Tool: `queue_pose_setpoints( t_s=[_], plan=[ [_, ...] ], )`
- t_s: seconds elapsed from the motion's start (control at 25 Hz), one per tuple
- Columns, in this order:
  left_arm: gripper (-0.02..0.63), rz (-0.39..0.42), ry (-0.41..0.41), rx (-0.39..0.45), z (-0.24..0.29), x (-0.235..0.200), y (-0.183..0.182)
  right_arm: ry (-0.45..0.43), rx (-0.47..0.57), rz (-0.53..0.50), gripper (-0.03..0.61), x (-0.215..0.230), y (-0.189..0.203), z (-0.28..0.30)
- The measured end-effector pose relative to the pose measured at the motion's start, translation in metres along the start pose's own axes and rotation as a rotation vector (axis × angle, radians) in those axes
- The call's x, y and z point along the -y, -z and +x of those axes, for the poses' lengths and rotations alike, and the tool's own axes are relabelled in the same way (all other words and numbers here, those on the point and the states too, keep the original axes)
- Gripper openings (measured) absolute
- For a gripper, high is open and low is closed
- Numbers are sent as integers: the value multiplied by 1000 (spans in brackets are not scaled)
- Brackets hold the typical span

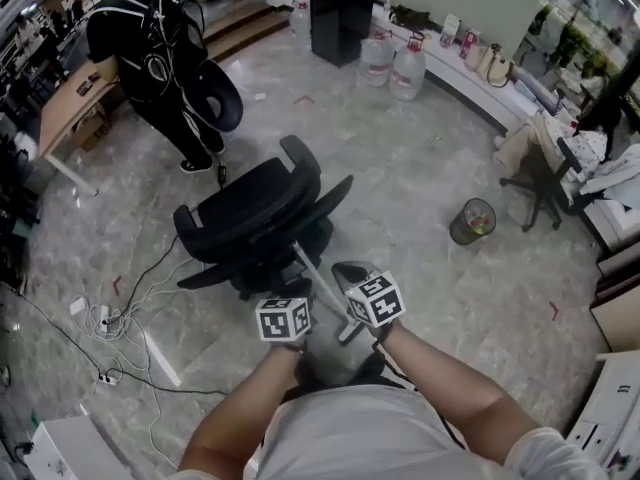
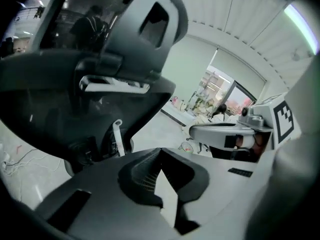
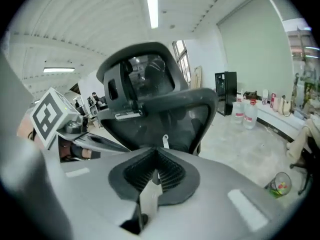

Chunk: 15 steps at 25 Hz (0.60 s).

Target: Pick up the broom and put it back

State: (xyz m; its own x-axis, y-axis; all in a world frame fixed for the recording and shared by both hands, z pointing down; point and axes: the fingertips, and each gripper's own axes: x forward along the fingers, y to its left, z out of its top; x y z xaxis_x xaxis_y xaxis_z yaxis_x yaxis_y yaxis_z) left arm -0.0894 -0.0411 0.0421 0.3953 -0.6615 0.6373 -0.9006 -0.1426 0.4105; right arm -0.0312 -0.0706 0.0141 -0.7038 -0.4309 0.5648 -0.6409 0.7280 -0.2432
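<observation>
Clamping broom (image 1: 322,292): left gripper (image 2: 160,156), right gripper (image 3: 156,154); chair (image 1: 255,213) close, floor (image 1: 420,198) open rt.

Broom (image 1: 321,289) apparently against chair (image 1: 255,218); bin (image 1: 472,220) at right.

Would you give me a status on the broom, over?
Left gripper shut, grip unclear; right gripper shut on broom handle. Handle tip near office chair, directly ahead.

Glossy, marble-patterned stone floor (image 1: 420,168); matt black plastic chair (image 1: 250,208) with mesh cloth back; smooth pale broom handle (image 1: 318,284); wire-mesh bin (image 1: 460,230).
</observation>
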Motion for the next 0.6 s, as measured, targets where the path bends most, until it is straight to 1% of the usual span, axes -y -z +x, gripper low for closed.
queue_pose_setpoints(
  t_s=[0.12,0.24,0.36,0.6],
  plan=[
    [7,43,-7,82,-6,47,-39,7,65,9,3,11,-27,-46],
    [6,92,11,183,-19,106,-78,9,135,41,3,21,-50,-96],
    [7,156,30,282,-32,158,-119,28,217,16,3,30,-83,-138],
    [7,257,58,387,-40,241,-173,89,352,-41,2,59,-137,-214]
  ],
)
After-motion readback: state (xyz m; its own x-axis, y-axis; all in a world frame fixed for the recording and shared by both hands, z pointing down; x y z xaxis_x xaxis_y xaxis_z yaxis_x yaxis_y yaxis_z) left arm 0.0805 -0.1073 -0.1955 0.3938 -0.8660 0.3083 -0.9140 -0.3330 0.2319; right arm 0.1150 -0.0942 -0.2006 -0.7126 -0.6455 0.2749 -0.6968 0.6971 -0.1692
